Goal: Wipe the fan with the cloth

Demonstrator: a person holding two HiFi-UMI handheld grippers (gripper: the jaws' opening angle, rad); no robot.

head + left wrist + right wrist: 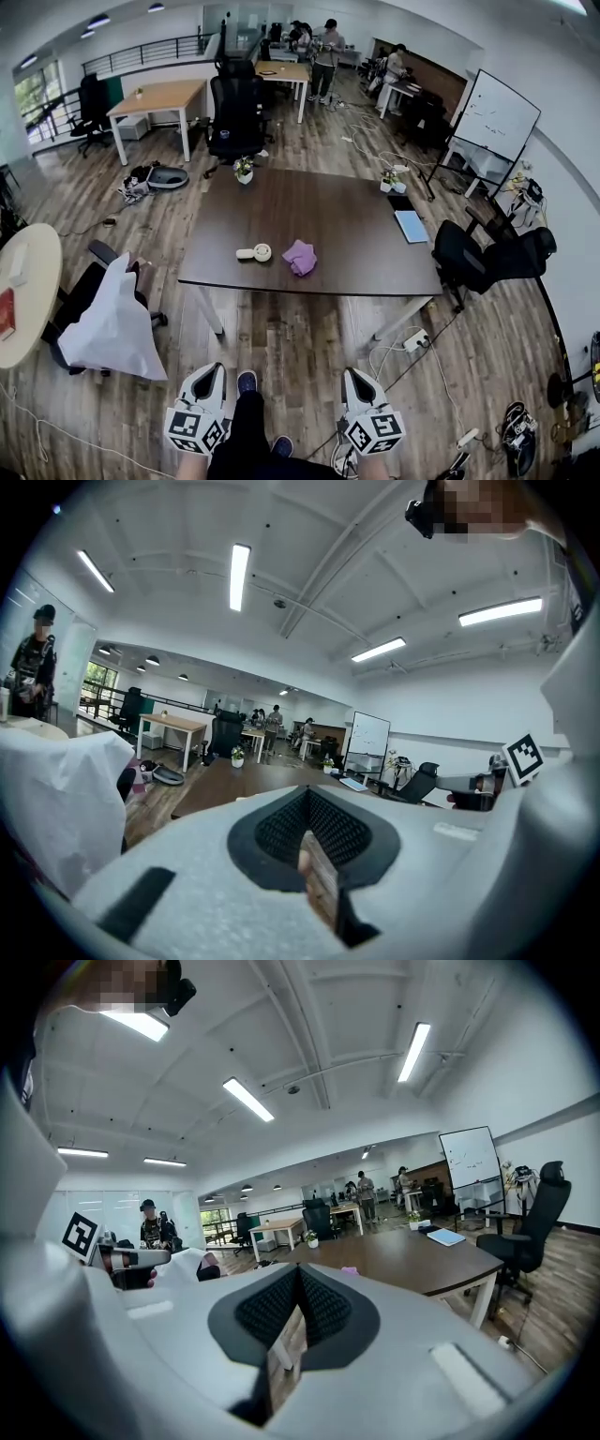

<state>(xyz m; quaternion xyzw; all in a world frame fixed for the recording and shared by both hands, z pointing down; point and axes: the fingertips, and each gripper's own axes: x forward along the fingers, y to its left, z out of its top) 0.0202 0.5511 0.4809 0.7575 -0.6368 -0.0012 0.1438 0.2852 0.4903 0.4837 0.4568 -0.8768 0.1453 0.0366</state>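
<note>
You stand back from the dark table (323,202), with both grippers held low at the near edge of the head view, well apart from everything on it. Your left gripper (215,368) is clenched: in the left gripper view its black pads meet with nothing between them. Your right gripper (352,372) is clenched and empty in the same way. The fan (255,252), small and white, lies on the near part of the table, a little left of centre. The purple cloth (301,257) sits crumpled just to its right, with a narrow gap between them. A small potted plant (244,171) stands at the far left corner and another plant (388,181) at the far right. A pale blue notebook (411,226) lies along the right edge. A black office chair (469,258) stands right of the table, and a chair under a white cover (112,323) stands to its near left.
</note>
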